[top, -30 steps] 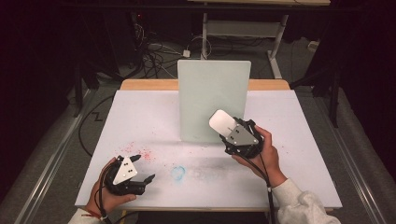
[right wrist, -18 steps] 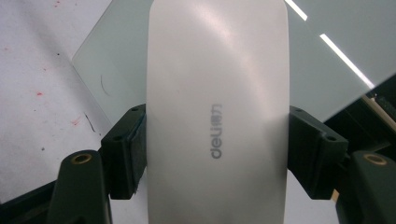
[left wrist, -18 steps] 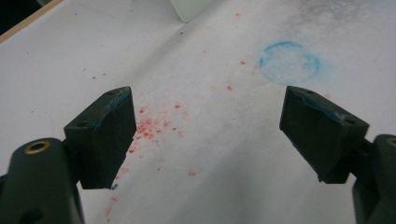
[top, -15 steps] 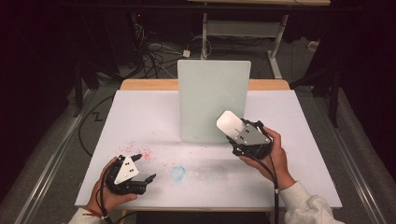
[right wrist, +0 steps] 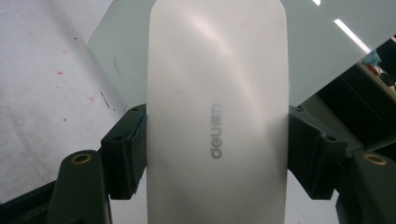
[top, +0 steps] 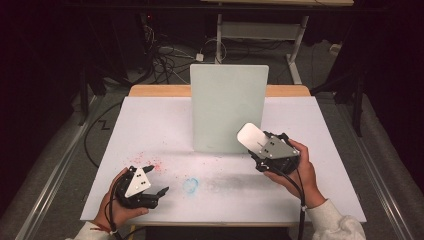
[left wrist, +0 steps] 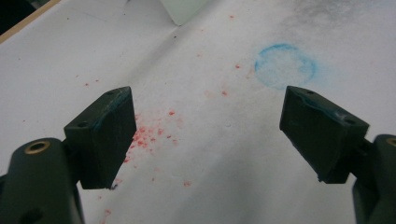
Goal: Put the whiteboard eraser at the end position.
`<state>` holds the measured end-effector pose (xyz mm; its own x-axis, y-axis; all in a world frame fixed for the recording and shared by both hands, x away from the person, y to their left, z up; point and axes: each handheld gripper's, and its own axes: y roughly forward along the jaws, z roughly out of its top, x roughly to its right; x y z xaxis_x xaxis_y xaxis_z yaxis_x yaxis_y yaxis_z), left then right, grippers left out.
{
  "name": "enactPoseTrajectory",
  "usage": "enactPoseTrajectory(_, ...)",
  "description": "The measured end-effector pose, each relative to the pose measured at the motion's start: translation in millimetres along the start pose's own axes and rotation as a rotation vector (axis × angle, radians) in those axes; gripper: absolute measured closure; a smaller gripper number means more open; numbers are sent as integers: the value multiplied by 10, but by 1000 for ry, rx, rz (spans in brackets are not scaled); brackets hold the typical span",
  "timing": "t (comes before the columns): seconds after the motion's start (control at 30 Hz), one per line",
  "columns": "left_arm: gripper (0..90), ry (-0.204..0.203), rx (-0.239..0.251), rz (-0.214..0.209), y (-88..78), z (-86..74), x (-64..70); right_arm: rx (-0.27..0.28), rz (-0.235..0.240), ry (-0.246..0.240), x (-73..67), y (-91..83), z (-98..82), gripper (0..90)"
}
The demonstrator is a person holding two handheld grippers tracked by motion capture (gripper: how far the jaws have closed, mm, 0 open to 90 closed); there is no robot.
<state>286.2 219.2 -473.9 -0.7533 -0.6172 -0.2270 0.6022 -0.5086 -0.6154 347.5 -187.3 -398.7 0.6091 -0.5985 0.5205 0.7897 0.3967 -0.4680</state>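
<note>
Eraser (right wrist: 216, 116), white, flat and round-ended with a grey "deli" mark on its face, sits clamped across its width in the right gripper (top: 255, 142), held up off the bench (top: 150, 120) just in front of the lower right part of the upright pale-green board (top: 228, 107); whether its tip touches the board cannot be told. It looks light and stiff, a smooth plastic shell, so it will likely slide if pinched loosely; the two long straight edges, where the fingers (right wrist: 125, 144) now bear, are the sound place to take it, low enough that most of the body stands free ahead of them. In the right gripper view each pad lies flat against one side of it, closed to the eraser's own width. The board seems thin and stands on edge, so a firm push might tip or shift it; a light, flat stroke is probably what it calls for. The left gripper (top: 162, 192) rests low on the bench near the front left, gripped by the person's hand (top: 117, 205), its fingers (left wrist: 105, 135) spread wide and grasping nothing, hanging over bare white paper. Between and beyond them lie a scatter of red specks (left wrist: 149, 135) and a blue chalky ring (left wrist: 286, 65), with a grey smudge (top: 235, 182) to the ring's right. Past the far edge, cables (top: 165, 55) lie on the dark floor beneath a metal frame (top: 260, 30).
</note>
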Motion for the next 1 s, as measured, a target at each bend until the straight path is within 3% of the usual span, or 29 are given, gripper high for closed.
enactPoseTrajectory(0.5,179,0,-1,-2,1,0,-1,-51,57,-10,-7,-46,-117,308)
enactPoseTrajectory(0.7,179,2,-5,-3,3,3,2,-87,145,-45,-85,-4,-148,308)
enactPoseTrajectory(1.0,179,1,-6,-4,10,5,5,-100,336,-143,-267,135,-142,308)
